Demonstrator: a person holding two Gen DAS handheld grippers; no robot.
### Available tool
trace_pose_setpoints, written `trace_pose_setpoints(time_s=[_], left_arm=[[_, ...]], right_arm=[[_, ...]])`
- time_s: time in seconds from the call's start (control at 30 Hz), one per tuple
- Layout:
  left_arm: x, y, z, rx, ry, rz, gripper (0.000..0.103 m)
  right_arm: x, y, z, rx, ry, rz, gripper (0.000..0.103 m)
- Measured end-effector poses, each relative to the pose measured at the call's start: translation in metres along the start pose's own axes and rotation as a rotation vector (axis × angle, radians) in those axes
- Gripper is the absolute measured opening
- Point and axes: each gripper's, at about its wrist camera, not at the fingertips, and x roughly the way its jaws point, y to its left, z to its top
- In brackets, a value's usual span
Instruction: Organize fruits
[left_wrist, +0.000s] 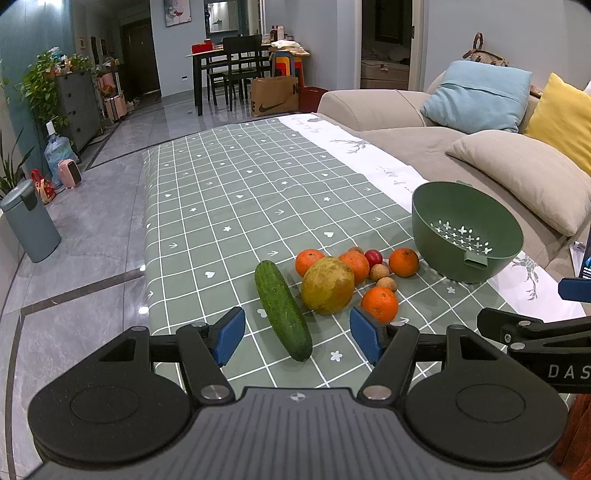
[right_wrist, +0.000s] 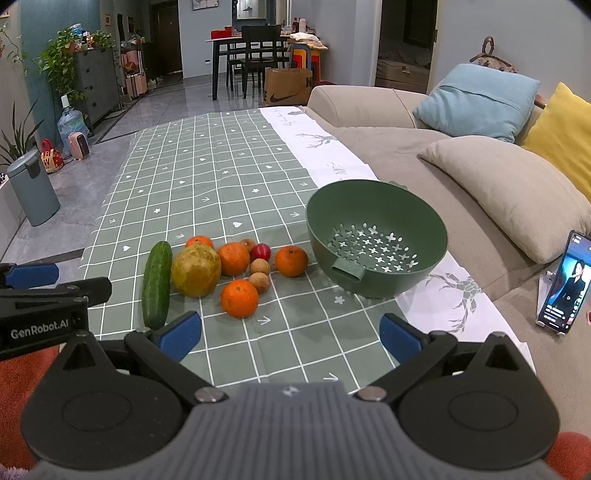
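Note:
A pile of fruit lies on the green checked tablecloth (left_wrist: 229, 192): a cucumber (left_wrist: 282, 310) (right_wrist: 157, 285), a large yellow-green round fruit (left_wrist: 328, 285) (right_wrist: 196, 271), several oranges (left_wrist: 379, 304) (right_wrist: 239, 298), a small red fruit (left_wrist: 373, 257) (right_wrist: 261, 252) and brown longans (left_wrist: 379, 272) (right_wrist: 259, 266). An empty green colander bowl (left_wrist: 466, 232) (right_wrist: 376, 242) stands to the right of the pile. My left gripper (left_wrist: 297, 336) hangs open just in front of the cucumber and the big fruit, holding nothing. My right gripper (right_wrist: 291, 338) is open over bare cloth, nearer than the bowl.
A beige sofa (right_wrist: 424, 162) with cushions runs along the table's right side. A phone (right_wrist: 567, 282) leans on a stand at the right. The table's left edge drops to a grey tiled floor (left_wrist: 92, 229) with a bin (left_wrist: 27, 221).

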Motion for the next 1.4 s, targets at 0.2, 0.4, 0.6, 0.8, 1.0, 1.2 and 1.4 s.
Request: trace_pose_setpoints(time_s=[0.2, 0.4, 0.6, 0.8, 1.0, 1.2, 1.4], left_arm=[[0.0, 0.0, 0.0, -0.001, 0.002, 0.0, 0.077], [0.002, 0.003, -0.001, -0.017, 0.009, -0.026, 0.077], [0.007, 0.007, 0.001, -0.031, 0.029, -0.056, 0.077], [0.026, 0.021, 0.005, -0.1, 0.085, -0.087, 0.075], [0.058, 0.033, 0.01, -0.155, 0.167, -0.096, 0.068], [0.095, 0.039, 0.015, -0.135, 0.225, -0.085, 0.053], [0.128, 0.045, 0.018, -0.136, 0.269, -0.09, 0.053]], right_arm=[[0.001, -0.001, -0.001, 0.004, 0.002, -0.004, 0.098], [0.005, -0.001, -0.003, 0.006, 0.006, -0.004, 0.098], [0.011, 0.003, -0.007, -0.03, -0.052, -0.005, 0.098], [0.034, -0.003, -0.002, 0.031, -0.027, 0.06, 0.087], [0.065, 0.005, 0.008, 0.035, 0.013, 0.187, 0.074], [0.102, 0.02, 0.026, 0.045, 0.069, 0.284, 0.064], [0.145, 0.03, 0.049, 0.134, 0.151, 0.36, 0.064]])
